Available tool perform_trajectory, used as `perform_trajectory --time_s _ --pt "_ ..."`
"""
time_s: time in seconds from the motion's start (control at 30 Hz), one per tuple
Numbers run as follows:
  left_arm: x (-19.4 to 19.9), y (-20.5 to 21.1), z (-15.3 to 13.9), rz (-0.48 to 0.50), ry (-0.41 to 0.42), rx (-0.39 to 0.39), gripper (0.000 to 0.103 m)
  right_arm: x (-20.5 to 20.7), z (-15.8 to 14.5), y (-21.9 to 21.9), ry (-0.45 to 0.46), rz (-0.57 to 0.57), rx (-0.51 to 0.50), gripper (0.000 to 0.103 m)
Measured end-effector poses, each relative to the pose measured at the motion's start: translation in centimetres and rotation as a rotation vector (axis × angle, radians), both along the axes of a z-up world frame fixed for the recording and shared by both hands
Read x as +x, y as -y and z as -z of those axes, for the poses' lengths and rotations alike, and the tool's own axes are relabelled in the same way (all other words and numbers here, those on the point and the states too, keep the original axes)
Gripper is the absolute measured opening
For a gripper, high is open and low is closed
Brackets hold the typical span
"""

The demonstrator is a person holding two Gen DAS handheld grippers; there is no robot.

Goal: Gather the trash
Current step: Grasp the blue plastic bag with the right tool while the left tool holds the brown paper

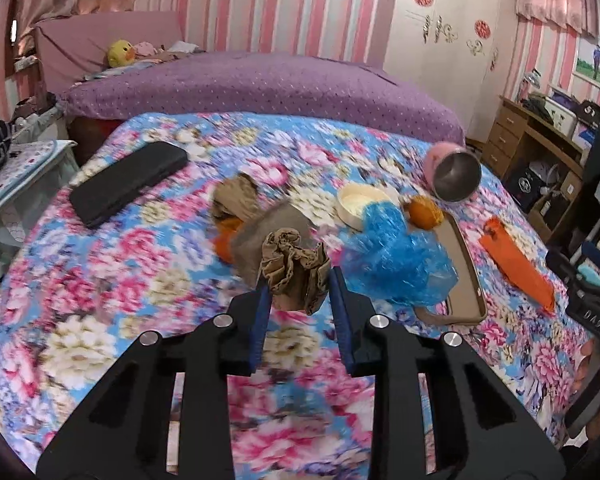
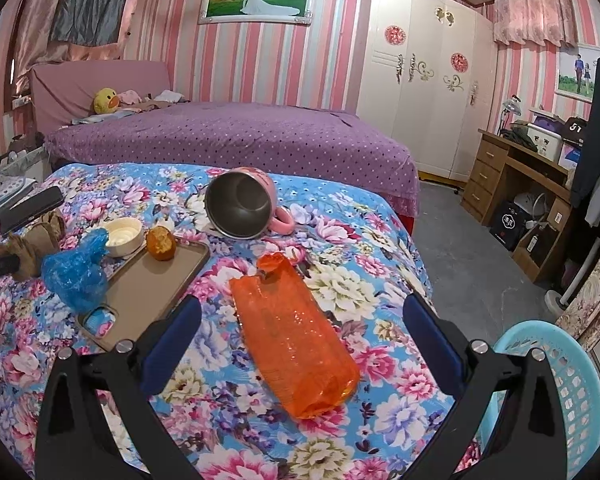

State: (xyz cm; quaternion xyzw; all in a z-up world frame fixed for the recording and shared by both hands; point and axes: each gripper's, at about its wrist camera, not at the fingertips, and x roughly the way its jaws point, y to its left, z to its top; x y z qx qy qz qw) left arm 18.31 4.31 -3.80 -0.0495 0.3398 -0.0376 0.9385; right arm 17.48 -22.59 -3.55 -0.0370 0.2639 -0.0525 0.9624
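My left gripper point(image 1: 298, 286) is shut on a crumpled brown paper wad point(image 1: 294, 270) and holds it above the floral bedspread; the wad also shows in the right wrist view point(image 2: 22, 256). More brown paper point(image 1: 236, 196) lies behind it. A crumpled blue plastic bag point(image 1: 396, 256) lies to its right, on the edge of a brown tray point(image 2: 152, 280). An orange plastic bag point(image 2: 296, 336) lies flat on the bedspread between my right gripper's point(image 2: 300, 332) wide-open fingers. A turquoise basket point(image 2: 560, 384) stands at the lower right, beside the bed.
A pink steel-lined mug point(image 2: 244, 208) lies on its side. A cream bowl point(image 2: 123, 235) and an orange bun point(image 2: 161, 243) sit on the tray. A black case point(image 1: 128, 182) lies far left. A purple bed point(image 2: 228, 136), wardrobe point(image 2: 428, 92) and desk point(image 2: 512, 184) stand behind.
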Motion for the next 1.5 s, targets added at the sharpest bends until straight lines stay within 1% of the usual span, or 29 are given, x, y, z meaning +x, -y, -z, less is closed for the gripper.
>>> perform_trajectory --time_s 0.13,0.23,0.37,0.53,0.63,0.7,0.8,0.87,0.97,1.07,1.1,1.13,1.17,1.2,1.27,1.3,1.33,1.37,1.43,1.5 --pt "-0.4 -2.1 -1.0 -0.055 0.031 0.015 0.028 0.1 0.0 -1.0 -0.007 -0.023 0.010 0.098" --pt "-0.3 -3.7 -1.1 -0.099 0.028 0.021 0.028 0.2 0.0 -2.7 -0.010 -0.070 0.019 0.098" --pt "-0.4 -4.8 -1.4 -0.115 0.038 0.033 0.028 0.1 -0.2 -5.4 -0.001 -0.135 0.001 0.098" --pt "-0.6 -6.3 -1.7 -0.135 0.053 0.044 0.028 0.7 -0.1 -8.5 -0.012 -0.215 0.018 0.098" --pt "-0.5 -7.6 -1.6 -0.161 0.046 0.033 0.028 1.3 0.2 -10.9 -0.027 -0.262 0.010 0.098" --pt "-0.3 -8.5 -1.3 -0.179 0.029 0.011 0.028 1.6 0.4 -12.1 -0.037 -0.279 -0.003 0.099" --pt "-0.2 -9.3 -0.9 -0.197 0.009 0.001 0.028 2.3 0.7 -13.8 -0.054 -0.289 -0.028 0.099" --pt "-0.2 -9.5 -0.9 -0.195 0.007 -0.014 0.028 3.2 1.2 -14.6 -0.090 -0.279 -0.031 0.099" --pt "-0.4 -9.6 -1.0 -0.194 0.011 -0.030 0.028 4.2 1.6 -14.9 -0.126 -0.263 -0.021 0.099" --pt "-0.3 -9.5 -1.1 -0.190 0.011 -0.041 0.028 4.5 1.7 -15.3 -0.125 -0.266 -0.034 0.097" --pt "-0.3 -9.4 -1.1 -0.188 0.010 -0.041 0.028 4.6 1.7 -15.5 -0.128 -0.271 -0.040 0.092" --pt "-0.3 -9.3 -1.1 -0.187 0.010 -0.042 0.028 4.6 1.8 -15.6 -0.136 -0.291 -0.039 0.085" --pt "-0.3 -9.2 -1.2 -0.184 0.012 -0.044 0.028 4.6 1.9 -15.7 -0.145 -0.311 -0.033 0.064" --pt "-0.3 -9.1 -1.2 -0.181 0.014 -0.046 0.028 4.6 1.9 -15.7 -0.156 -0.324 -0.025 0.045" --pt "-0.3 -8.9 -1.4 -0.176 0.017 -0.049 0.028 4.5 2.1 -15.6 -0.170 -0.361 0.006 0.039" --pt "-0.3 -8.8 -1.4 -0.175 0.018 -0.051 0.028 4.4 2.1 -15.6 -0.166 -0.371 0.010 0.034" --pt "-0.3 -8.6 -1.5 -0.174 0.020 -0.055 0.028 4.2 2.1 -15.6 -0.159 -0.381 0.010 0.031" --pt "-0.3 -8.4 -1.7 -0.172 0.023 -0.058 0.028 3.7 1.8 -15.5 -0.143 -0.381 -0.004 0.029" --pt "-0.4 -8.0 -2.0 -0.164 0.034 -0.061 0.028 3.1 1.4 -15.2 -0.117 -0.373 -0.014 0.029" --pt "-0.6 -7.2 -2.3 -0.148 0.045 -0.064 0.028 2.2 0.7 -14.2 -0.087 -0.358 -0.004 0.028"
